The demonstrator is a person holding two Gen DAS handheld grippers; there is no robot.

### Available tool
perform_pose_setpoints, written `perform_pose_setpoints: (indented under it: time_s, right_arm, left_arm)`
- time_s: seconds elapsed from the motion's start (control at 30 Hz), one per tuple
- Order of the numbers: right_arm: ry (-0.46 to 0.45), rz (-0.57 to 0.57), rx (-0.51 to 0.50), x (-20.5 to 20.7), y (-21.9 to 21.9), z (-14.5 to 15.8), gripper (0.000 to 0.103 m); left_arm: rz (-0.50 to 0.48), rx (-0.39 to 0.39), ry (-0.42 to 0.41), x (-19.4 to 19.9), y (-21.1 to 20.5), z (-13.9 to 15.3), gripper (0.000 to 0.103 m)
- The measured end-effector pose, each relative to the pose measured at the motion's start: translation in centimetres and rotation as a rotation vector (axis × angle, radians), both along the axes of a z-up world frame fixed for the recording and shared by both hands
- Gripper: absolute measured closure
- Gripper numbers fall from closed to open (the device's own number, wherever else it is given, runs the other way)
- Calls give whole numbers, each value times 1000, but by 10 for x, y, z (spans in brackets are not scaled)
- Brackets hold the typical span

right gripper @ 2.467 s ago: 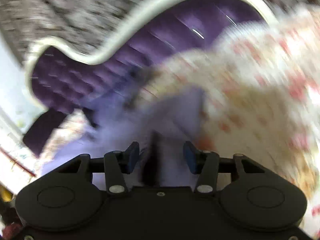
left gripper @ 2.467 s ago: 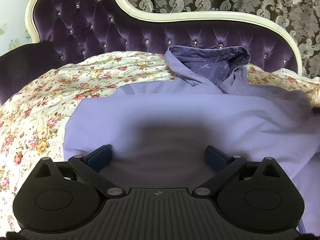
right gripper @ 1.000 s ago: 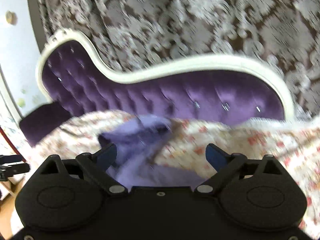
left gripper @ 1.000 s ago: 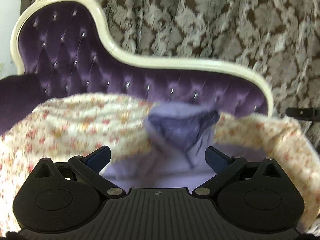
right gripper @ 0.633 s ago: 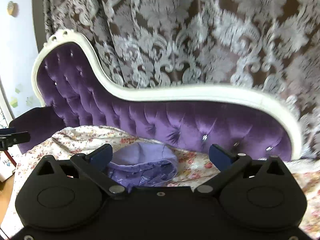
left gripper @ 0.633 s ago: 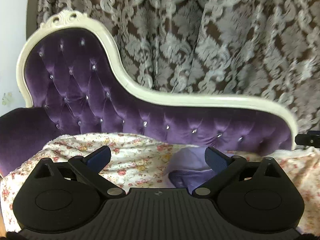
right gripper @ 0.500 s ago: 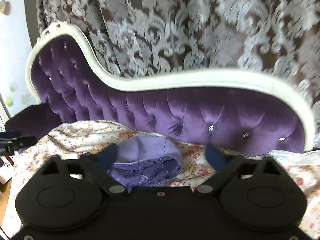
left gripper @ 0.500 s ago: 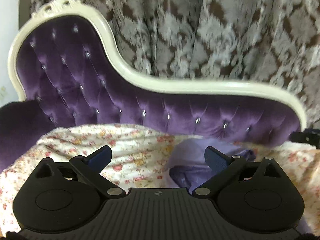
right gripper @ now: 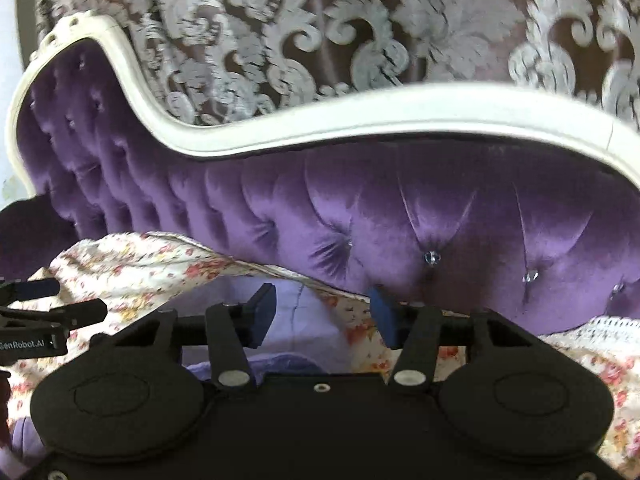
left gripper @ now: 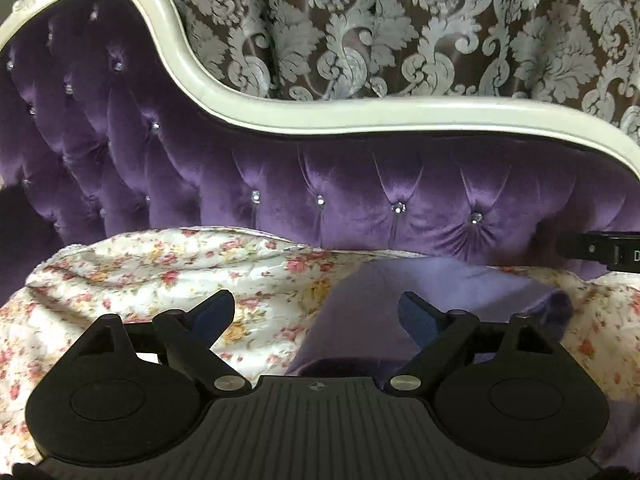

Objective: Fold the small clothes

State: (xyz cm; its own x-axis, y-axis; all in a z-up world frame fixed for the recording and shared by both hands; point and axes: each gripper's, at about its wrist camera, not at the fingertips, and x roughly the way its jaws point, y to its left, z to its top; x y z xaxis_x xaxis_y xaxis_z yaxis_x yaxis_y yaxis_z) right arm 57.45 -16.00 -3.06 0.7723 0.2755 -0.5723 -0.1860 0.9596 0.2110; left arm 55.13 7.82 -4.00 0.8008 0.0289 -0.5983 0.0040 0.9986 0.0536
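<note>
A lavender hooded garment [left gripper: 420,296] lies on the floral sheet [left gripper: 168,268] of the sofa; only its hood end shows, just beyond my left gripper [left gripper: 316,312]. That gripper is open and empty, above the garment's near edge. In the right wrist view the garment [right gripper: 304,320] shows between and below the fingers of my right gripper [right gripper: 322,312], which is partly closed with a gap, holding nothing that I can see. The rest of the garment is hidden behind both gripper bodies.
A tufted purple sofa back [left gripper: 360,184] with a white curved frame [left gripper: 360,116] rises close behind. A patterned curtain [left gripper: 400,28] hangs behind it. The right gripper's tip [left gripper: 600,248] shows at the left view's right edge, the left gripper [right gripper: 36,320] at the right view's left edge.
Both grippers lifted off the spread garment, swung up toward the sofa back, then dipped and moved in close to the hood. The right gripper's fingers have narrowed from wide open.
</note>
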Motion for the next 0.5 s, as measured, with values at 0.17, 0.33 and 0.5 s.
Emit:
perform_pose_setpoints:
  time_s: [0.17, 0.33, 0.5]
  right_arm:
    - [46, -19, 27, 10, -5, -22, 44]
    - [42, 10, 47, 6, -6, -22, 44]
    - [16, 41, 101, -9, -11, -21, 29]
  left_arm:
    - [-34, 69, 75, 16, -6, -34, 15]
    - [81, 176, 152, 23, 25, -64, 18]
    - [141, 59, 104, 5, 72, -59, 19]
